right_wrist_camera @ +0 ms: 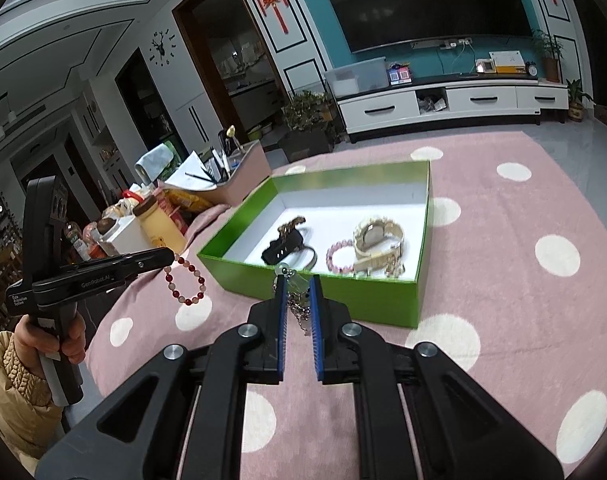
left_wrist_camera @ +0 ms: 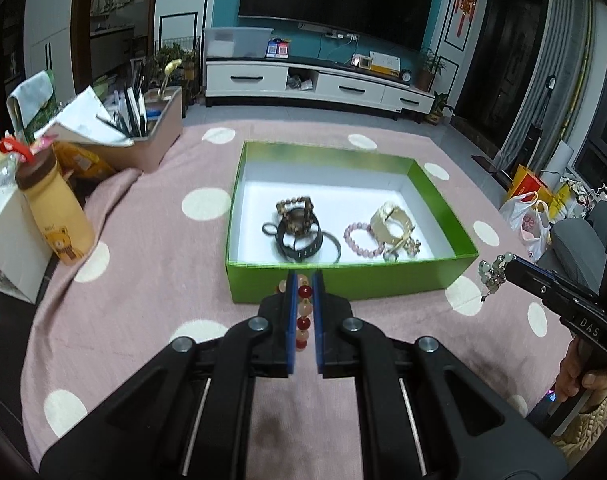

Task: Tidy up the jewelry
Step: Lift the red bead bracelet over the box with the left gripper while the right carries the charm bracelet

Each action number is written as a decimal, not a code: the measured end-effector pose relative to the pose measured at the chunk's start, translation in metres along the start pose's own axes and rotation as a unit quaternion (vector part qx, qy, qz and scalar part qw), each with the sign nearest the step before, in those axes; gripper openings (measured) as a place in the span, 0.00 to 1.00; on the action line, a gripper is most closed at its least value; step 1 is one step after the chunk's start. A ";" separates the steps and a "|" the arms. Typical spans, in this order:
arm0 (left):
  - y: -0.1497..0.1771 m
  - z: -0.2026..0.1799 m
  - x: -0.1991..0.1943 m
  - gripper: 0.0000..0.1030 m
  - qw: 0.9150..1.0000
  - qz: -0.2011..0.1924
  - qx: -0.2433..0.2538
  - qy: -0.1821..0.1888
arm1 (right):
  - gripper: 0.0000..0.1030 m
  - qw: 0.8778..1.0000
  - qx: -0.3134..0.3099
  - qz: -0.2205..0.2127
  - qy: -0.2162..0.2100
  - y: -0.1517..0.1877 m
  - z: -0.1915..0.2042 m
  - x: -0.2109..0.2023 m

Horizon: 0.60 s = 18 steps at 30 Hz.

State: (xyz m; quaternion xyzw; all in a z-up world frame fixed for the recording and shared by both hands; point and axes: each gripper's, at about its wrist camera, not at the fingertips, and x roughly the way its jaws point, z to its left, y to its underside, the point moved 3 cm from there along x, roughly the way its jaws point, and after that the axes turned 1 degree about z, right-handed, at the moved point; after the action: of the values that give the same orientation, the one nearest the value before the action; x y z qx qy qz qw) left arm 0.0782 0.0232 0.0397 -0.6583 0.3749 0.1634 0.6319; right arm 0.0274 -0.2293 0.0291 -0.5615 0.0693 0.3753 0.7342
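The left gripper is clamped on a red-and-cream bead bracelet; from the right wrist view the loop hangs free below its tip, clear of the pink dotted cloth. The right gripper is pinched on a pale green bead piece with a thin chain dangling between its blue pads; in the left view the same piece shows at the gripper's tip, out at three o'clock from the green box.

The box sits open on the cloth at twelve o'clock from both grippers. Inside, toward nine o'clock, lies a dark tangle: a black band, a brown bead string and a thin dark ring. Toward three o'clock lie a pink bead bracelet and a gold watch, touching each other; something small and shiny by the watch strap could be a ring, but it's too blurred to tell.

At ten o'clock from the box stand a yellow bottle and a pen holder. A hand in a quilted sleeve holds the left gripper's handle.
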 end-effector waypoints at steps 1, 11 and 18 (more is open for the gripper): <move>-0.004 -0.001 -0.002 0.06 1.000 -0.003 0.002 0.000 | 0.10 1.000 0.000 -0.003 0.000 -0.003 0.001 0.000; -0.038 -0.011 -0.007 0.06 0.999 -0.029 0.018 0.005 | 0.10 1.000 -0.009 -0.025 0.001 -0.030 0.003 -0.003; -0.064 -0.014 -0.002 0.06 0.999 -0.036 0.020 0.009 | 0.10 0.999 -0.019 -0.040 0.009 -0.048 0.003 -0.003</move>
State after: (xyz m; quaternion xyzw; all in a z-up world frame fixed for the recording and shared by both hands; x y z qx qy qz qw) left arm 0.1182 0.0048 0.0885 -0.6603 0.3596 0.1268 0.6470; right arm 0.0547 -0.2324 0.0688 -0.5813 0.0464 0.3420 0.7369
